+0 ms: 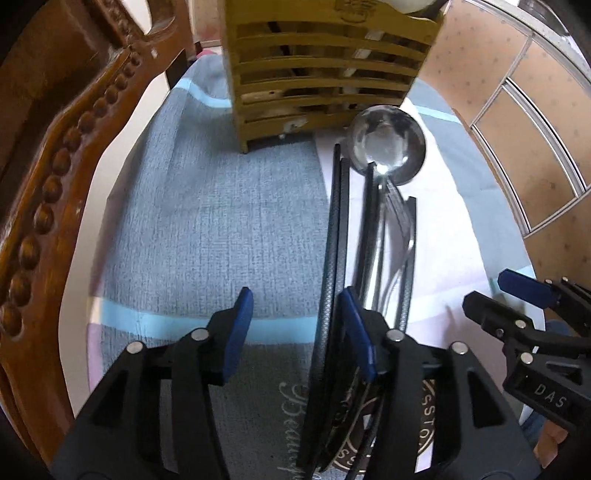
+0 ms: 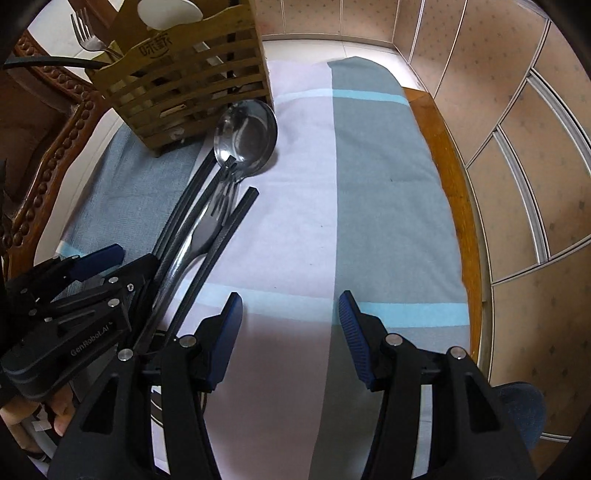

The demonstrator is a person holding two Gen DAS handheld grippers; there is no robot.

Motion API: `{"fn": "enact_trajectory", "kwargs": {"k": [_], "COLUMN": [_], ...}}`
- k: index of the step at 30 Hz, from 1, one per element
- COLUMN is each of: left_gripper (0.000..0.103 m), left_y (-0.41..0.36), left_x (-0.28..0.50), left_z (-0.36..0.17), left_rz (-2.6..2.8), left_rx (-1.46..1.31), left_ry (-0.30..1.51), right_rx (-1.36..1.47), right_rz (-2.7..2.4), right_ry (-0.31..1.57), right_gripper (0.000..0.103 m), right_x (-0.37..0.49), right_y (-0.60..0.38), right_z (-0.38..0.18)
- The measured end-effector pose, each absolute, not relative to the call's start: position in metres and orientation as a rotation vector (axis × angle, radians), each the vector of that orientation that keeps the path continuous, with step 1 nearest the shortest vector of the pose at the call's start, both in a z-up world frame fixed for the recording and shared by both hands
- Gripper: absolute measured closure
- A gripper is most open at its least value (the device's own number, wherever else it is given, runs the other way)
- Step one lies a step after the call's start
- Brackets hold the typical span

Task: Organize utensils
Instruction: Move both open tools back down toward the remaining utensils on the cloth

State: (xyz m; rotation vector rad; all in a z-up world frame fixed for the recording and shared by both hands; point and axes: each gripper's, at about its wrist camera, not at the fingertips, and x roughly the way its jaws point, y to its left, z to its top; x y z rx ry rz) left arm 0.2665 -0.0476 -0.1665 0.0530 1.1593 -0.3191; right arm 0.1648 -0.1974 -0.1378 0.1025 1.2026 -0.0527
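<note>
- On the blue, grey and pale checked cloth (image 2: 369,166), which covers the table: all items below
- Slatted bamboo utensil holder (image 2: 192,81), upright at the far edge of the cloth; a fork (image 2: 86,33) and a white spoon (image 2: 170,13) already stand in it
- Loose bundle of utensils, lying flat, long axis running from the near edge toward the holder: steel ladle (image 2: 247,134) with its bowl just beside the holder's foot, black chopsticks (image 2: 221,240) on either side, a steel fork (image 2: 221,195) between them
- Left gripper (image 1: 295,328): jaws apart, nothing between them; its right finger (image 1: 356,332) sits at the handle ends of the bundle, whether touching cannot be told
- Right gripper (image 2: 290,332): jaws apart over bare cloth, holding nothing; the bundle lies off to its left, well apart
- Judgement: left gripper is the nearer; a small shift to its right would straddle the handles, jaws crossing the long axis
</note>
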Motion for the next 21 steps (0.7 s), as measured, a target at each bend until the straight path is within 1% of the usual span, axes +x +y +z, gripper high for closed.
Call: {"fn": "enact_trajectory", "kwargs": {"k": [9, 16, 21], "left_gripper": [0.052, 0.061, 0.061], "left_y": [-0.023, -0.010, 0.003], "left_x": [0.264, 0.266, 0.265], "left_z": [-0.166, -0.163, -0.160], "left_rz": [-0.243, -0.198, -0.192], "left_rx": [0.024, -0.002, -0.014], "left_ry": [1.162, 1.158, 1.157], "right_rx": [0.117, 0.136, 0.078], "right_rz": [-0.054, 0.024, 0.046], "right_ry": [1.219, 1.236, 1.246], "right_gripper": [0.049, 0.049, 0.049], "right_x": [0.169, 0.180, 0.189], "right_y": [-0.200, -0.179, -0.155], "right_z": [-0.145, -0.149, -0.154]}}
